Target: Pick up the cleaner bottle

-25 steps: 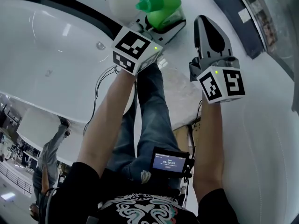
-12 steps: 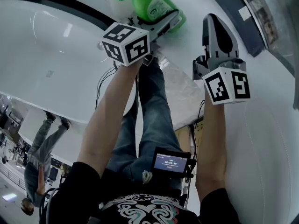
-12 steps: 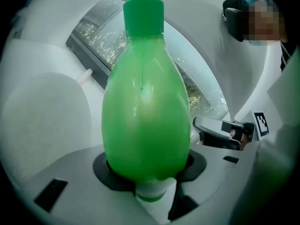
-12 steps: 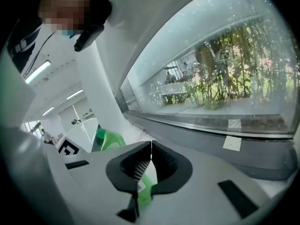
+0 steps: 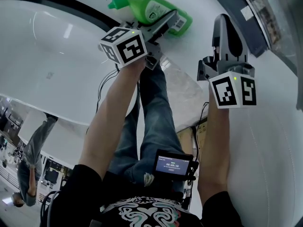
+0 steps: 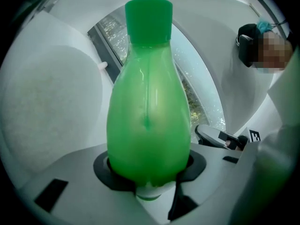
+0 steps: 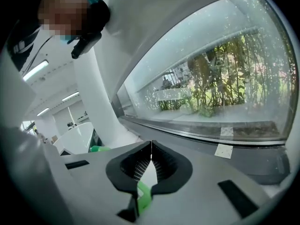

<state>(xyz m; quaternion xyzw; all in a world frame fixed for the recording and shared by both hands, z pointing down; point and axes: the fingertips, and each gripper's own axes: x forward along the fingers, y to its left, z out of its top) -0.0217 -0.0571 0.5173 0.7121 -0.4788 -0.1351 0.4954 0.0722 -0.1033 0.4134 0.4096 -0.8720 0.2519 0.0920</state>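
**Head view: left tool grips bottle**

Nearest, the left tool is clamped round the green bottle's lower body, its jaws having just closed a little more. The bottle's cap points away to the left. Off to the right, the right tool is closed with its tips touching, holding nothing. Farther off is a window.

Head view: we look steeply down from behind the fingers | left gripper view: close, sharing cleaner bottle with head | right gripper view: past fingertips toward window
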